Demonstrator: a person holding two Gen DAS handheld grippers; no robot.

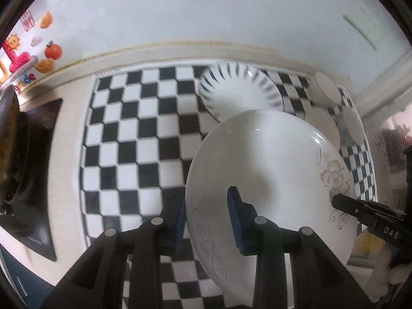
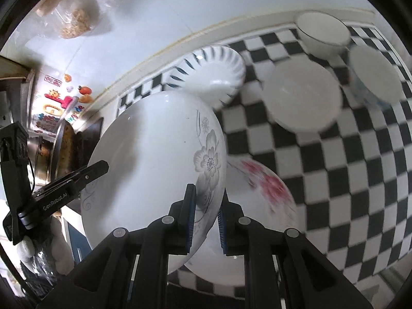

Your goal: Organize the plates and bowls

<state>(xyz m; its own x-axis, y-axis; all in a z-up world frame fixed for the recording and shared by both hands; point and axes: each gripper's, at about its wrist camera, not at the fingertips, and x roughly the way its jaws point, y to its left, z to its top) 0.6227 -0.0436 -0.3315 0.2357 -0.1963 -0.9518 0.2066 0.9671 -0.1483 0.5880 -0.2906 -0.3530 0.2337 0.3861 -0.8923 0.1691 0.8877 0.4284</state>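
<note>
A white plate with a grey flower print [image 1: 270, 170] is held above the counter by both grippers at once: the left gripper [image 1: 208, 221] has its jaws nearly closed on the plate's rim at the lower centre of the left wrist view, and the right gripper [image 2: 206, 221] pinches the opposite rim, its jaws narrowed to the plate's thickness. The plate is empty. Beneath it in the right wrist view lies a plate with red flowers [image 2: 262, 188], also empty. Behind, a blue-striped dish [image 2: 211, 74] sits near the wall, and three empty white bowls [image 2: 303, 95] cluster at the upper right of that view. All rest on a black-and-white checkered mat [image 1: 134, 139] spread over a pale counter [image 1: 69, 139]. A dark stovetop [image 1: 33, 180] with a pan fills the left edge, and colourful stickers [image 1: 28, 51] dot the white wall [image 1: 193, 13].
</note>
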